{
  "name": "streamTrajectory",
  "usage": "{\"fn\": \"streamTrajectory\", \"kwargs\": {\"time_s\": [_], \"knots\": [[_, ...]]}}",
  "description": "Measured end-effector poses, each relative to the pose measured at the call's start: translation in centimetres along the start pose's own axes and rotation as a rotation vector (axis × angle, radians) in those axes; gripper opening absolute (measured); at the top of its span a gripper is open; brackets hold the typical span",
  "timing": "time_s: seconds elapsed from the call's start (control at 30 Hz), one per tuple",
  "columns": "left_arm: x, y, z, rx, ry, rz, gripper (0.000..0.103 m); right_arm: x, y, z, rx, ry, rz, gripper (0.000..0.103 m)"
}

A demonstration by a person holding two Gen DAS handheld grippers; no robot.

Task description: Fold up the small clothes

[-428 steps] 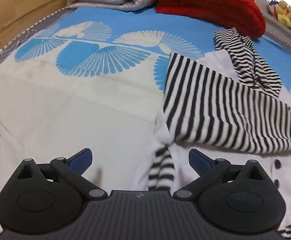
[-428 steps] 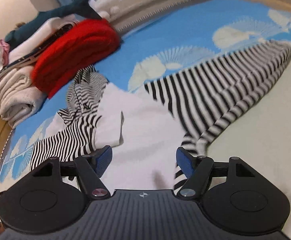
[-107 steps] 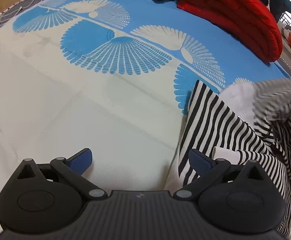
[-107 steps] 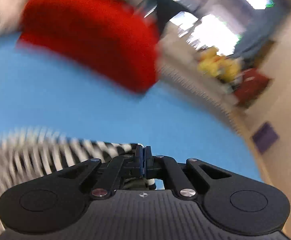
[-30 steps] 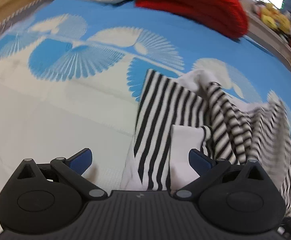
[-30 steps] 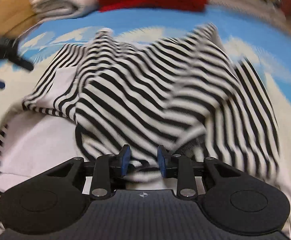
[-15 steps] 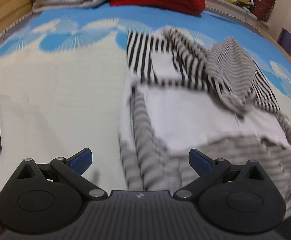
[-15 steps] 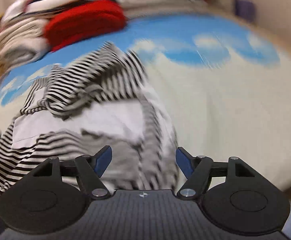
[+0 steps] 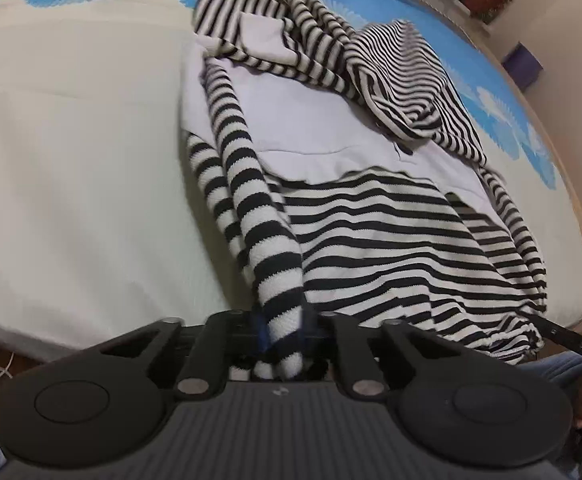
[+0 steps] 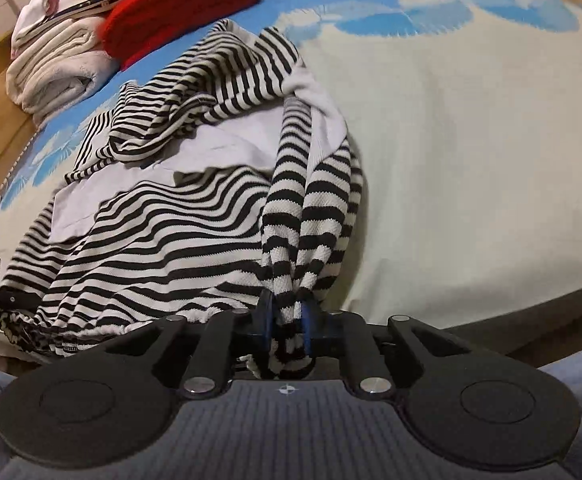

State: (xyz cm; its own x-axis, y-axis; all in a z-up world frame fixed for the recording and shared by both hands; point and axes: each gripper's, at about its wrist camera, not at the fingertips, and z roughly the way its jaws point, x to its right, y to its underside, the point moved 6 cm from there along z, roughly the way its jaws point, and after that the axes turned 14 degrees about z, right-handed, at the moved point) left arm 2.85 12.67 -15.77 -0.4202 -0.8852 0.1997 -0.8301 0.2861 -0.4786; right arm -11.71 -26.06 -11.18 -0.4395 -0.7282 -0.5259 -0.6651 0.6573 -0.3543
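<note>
Here the striped garment [image 9: 391, 240] lies crumpled on the bed [image 9: 71, 160], spreading away ahead of both tools. The left gripper [image 9: 283, 330] is clamped on one bunched striped sleeve [image 9: 251, 184], and the right gripper [image 10: 287, 320] is likewise pinched tight on the other sleeve [image 10: 303, 208].

left wrist: low, near bed edge | right wrist: same | shared: striped garment [image 9: 391, 240] [image 10: 163, 232]

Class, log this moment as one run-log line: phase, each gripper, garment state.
phase: grasp | left gripper: shut on sleeve | right gripper: shut on sleeve | garment: crumpled on bed
</note>
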Motion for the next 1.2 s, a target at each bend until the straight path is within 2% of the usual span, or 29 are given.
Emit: {"fn": "streamTrajectory", "kwargs": {"time_s": [0.13, 0.33, 0.43, 0.53, 0.63, 0.67, 0.73, 0.77, 0.8, 0.83, 0.87, 0.9, 0.93, 1.0, 1.07, 1.13, 1.2], "knots": [[-0.2, 1.2, -2.9, 0.042, 0.046, -0.071, 0.01, 0.2, -1.1, -3.0, 0.014, -0.062, 0.063, 0.012], [1.7, 3.8, -9.0, 0.086, 0.108, -0.061, 0.01, 0.8, -1.2, -9.1, -0.016, -0.168, 0.139, 0.012], [2.4, 3.4, -11.0, 0.105, 0.145, -0.048, 0.01, 1.1, -1.5, -11.2, -0.028, -0.204, 0.188, 0.012], [2.4, -0.4, -12.1, 0.142, 0.184, -0.045, 0.009, 0.0, -4.3, -11.9, -0.011, -0.238, 0.219, 0.012], [1.6, -8.5, -12.1, 0.188, 0.15, -0.035, 0.009, -3.2, -10.1, -10.6, 0.046, -0.268, 0.172, 0.012], [0.9, -12.6, -11.7, 0.208, 0.128, -0.042, 0.011, -4.5, -12.8, -9.6, 0.072, -0.269, 0.15, 0.012], [-0.8, -19.5, -10.1, 0.236, 0.057, -0.113, 0.023, -7.1, -19.0, -6.4, 0.121, -0.243, 0.159, 0.013], [-2.3, -23.5, -8.5, 0.239, -0.015, -0.158, 0.039, -8.0, -21.8, -4.4, 0.135, -0.215, 0.213, 0.021], [-3.3, -26.1, -7.0, 0.226, -0.09, -0.192, 0.051, -9.1, -24.8, -2.1, 0.168, -0.176, 0.242, 0.026], [-5.0, -28.1, -6.2, 0.215, -0.202, -0.234, 0.084, -9.8, -27.1, -0.1, 0.213, -0.127, 0.241, 0.041], [-6.5, -29.3, -5.9, 0.238, -0.304, -0.277, 0.102, -10.1, -29.1, 1.7, 0.264, -0.066, 0.25, 0.052], [-7.3, -29.8, -6.0, 0.287, -0.352, -0.287, 0.103, -10.0, -30.2, 2.6, 0.316, -0.025, 0.27, 0.054], [-7.7, -29.6, -6.2, 0.322, -0.353, -0.279, 0.103, -10.0, -30.3, 3.0, 0.346, -0.032, 0.275, 0.058], [-8.0, -28.3, -5.4, 0.327, -0.299, -0.256, 0.103, -9.7, -28.9, 3.7, 0.345, -0.128, 0.226, 0.064], [-8.0, -25.6, -3.4, 0.286, -0.241, -0.263, 0.103, -8.9, -26.5, 4.6, 0.324, -0.164, 0.155, 0.065], [-7.5, -21.9, -1.1, 0.234, -0.196, -0.255, 0.103, -7.6, -24.1, 6.0, 0.321, -0.131, 0.087, 0.065], [-7.3, -19.5, 1.1, 0.191, -0.182, -0.225, 0.103, -6.6, -22.5, 7.7, 0.3, -0.105, 0.022, 0.065]]}}
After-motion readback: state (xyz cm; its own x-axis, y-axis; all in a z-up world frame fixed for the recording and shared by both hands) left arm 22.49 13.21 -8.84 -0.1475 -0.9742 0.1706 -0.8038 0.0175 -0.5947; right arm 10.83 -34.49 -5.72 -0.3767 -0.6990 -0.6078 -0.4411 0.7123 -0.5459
